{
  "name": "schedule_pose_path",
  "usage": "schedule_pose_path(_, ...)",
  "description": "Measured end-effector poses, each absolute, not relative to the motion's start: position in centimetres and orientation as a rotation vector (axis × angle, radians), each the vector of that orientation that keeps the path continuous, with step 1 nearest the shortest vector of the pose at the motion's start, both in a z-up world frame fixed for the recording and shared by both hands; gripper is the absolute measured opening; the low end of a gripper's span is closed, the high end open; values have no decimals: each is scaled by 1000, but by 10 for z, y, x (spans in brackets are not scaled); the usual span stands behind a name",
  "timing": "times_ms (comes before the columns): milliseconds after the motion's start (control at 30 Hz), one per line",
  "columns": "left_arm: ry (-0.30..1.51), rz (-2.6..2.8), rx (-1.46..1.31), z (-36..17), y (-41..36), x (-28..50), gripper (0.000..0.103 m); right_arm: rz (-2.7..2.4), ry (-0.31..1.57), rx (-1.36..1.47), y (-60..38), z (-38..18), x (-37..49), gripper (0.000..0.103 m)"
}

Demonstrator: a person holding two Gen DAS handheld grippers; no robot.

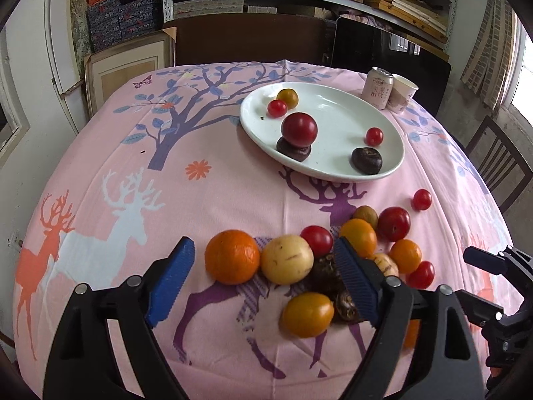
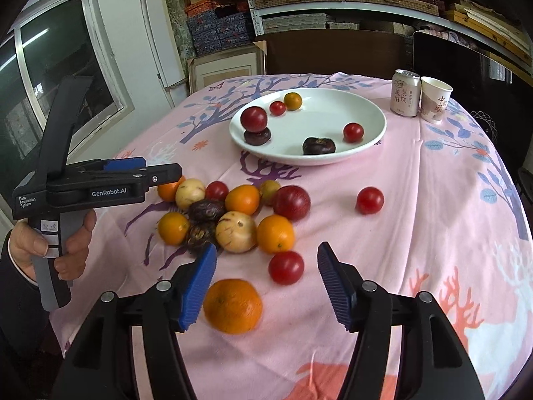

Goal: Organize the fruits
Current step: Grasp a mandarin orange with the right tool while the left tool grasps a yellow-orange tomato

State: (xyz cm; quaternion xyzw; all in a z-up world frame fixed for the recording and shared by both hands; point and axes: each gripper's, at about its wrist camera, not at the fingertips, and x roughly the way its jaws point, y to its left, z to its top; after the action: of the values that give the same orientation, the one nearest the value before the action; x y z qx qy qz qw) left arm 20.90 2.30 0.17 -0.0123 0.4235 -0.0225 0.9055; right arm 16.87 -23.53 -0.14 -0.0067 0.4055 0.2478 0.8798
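From the left wrist, the left gripper (image 1: pixel 265 273) is hanging with its jaws wide apart over the fruit pile (image 1: pixel 333 253) on the tablecloth (image 1: pixel 133 173), gripping nothing. From the right wrist, the right gripper (image 2: pixel 266 278) is standing apart too, above an orange (image 2: pixel 232 306), not squeezing it. More fruit is sitting on the white plate (image 2: pixel 333 113).

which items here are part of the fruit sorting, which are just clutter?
Job:
- white oval ceramic plate, some fruit already on it
- pile of loose oranges, red tomatoes, yellow and dark fruits on the cloth

Clutter:
- pale drink can
- paper cup
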Motion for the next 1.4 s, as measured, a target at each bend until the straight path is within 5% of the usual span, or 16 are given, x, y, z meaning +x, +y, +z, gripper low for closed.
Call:
schedule_pose_path(600,914,-67,-32,-17,33,158,86,508,956,-95,-203,-39,145,66)
schedule_pose_path(667,922,-67,-29,-20,35,158,86,499,975,-105,-201,-44,148,59)
schedule_pose_path(700,925,-65,-30,-22,36,158,86,495,981,-106,-200,-46,149,48)
schedule_pose_path(1133,968,-94,50,-38,30,162,85,490,961,-24,-218,-47,142,47)
schedule_pose_path(1267,969,-131,117,-41,6,166,79,503,958,-15,-222,-46,141,47)
schedule_pose_path(1400,986,-175,110,-48,-5,177,62,510,952,-14,-225,-44,139,47)
